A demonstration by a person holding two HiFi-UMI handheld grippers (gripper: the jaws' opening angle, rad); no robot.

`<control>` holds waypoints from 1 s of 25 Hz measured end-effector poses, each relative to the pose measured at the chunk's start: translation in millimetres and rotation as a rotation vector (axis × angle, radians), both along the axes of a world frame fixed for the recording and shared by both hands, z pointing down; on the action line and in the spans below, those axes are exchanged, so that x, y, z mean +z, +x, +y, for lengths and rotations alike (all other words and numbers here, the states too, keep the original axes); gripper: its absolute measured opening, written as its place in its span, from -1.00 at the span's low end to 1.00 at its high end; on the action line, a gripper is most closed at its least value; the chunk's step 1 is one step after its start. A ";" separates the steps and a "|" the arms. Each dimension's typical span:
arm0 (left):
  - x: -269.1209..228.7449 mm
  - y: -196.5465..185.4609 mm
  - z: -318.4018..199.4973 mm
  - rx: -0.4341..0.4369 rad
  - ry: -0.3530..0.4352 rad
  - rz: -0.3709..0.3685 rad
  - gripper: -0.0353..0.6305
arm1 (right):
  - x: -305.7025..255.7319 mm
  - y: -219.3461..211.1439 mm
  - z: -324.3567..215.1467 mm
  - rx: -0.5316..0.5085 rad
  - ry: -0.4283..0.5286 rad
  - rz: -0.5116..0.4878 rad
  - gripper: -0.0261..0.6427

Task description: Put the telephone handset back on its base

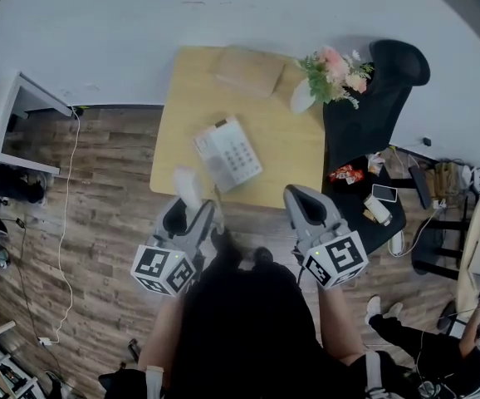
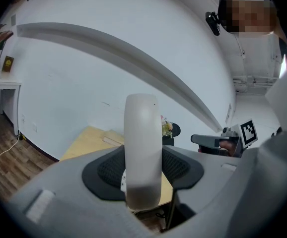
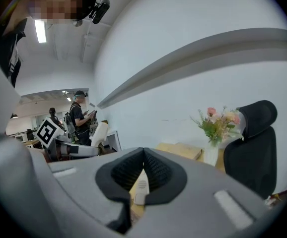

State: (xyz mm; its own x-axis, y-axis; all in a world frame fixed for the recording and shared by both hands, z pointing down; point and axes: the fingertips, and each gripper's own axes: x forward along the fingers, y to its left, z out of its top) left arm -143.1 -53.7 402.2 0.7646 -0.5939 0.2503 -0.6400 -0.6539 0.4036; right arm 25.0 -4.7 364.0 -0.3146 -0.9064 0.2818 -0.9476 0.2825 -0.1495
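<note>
The white telephone base [image 1: 227, 152] with its keypad lies on the wooden table [image 1: 182, 98], near the front edge. My left gripper [image 1: 193, 209] hovers just off that edge, shut on the white handset [image 1: 188, 187], which sticks up between the jaws. In the left gripper view the handset [image 2: 142, 150] stands upright in the jaws and hides the base. My right gripper [image 1: 301, 196] hangs shut and empty off the table's front right corner. Its pads [image 3: 156, 170] meet, and a sliver of the telephone base [image 3: 141, 187] shows below them.
A cardboard box [image 1: 251, 69] and a vase of flowers [image 1: 335, 73] stand at the table's back. A black office chair [image 1: 373, 98] with small items on its seat is close on the right. A white desk [image 1: 20, 123] and a floor cable [image 1: 66, 223] lie left.
</note>
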 end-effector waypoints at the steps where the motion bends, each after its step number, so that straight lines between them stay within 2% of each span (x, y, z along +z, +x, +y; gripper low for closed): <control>1: 0.0 -2.6 -4.2 0.005 0.002 0.002 -0.23 | 0.6 -2.9 -3.8 0.005 -0.002 0.001 -0.91; 9: 15.7 -23.9 -30.5 0.020 -0.008 0.006 -0.23 | 10.0 -29.0 -26.0 0.008 -0.017 0.017 -0.92; 16: 22.6 -27.7 -29.6 0.014 -0.024 0.013 -0.23 | 10.9 -33.1 -30.1 -0.001 -0.028 0.038 -0.92; 25: 24.5 -29.2 -19.4 -0.070 -0.033 -0.016 -0.23 | 15.5 -33.1 -34.3 -0.090 -0.018 0.018 -0.92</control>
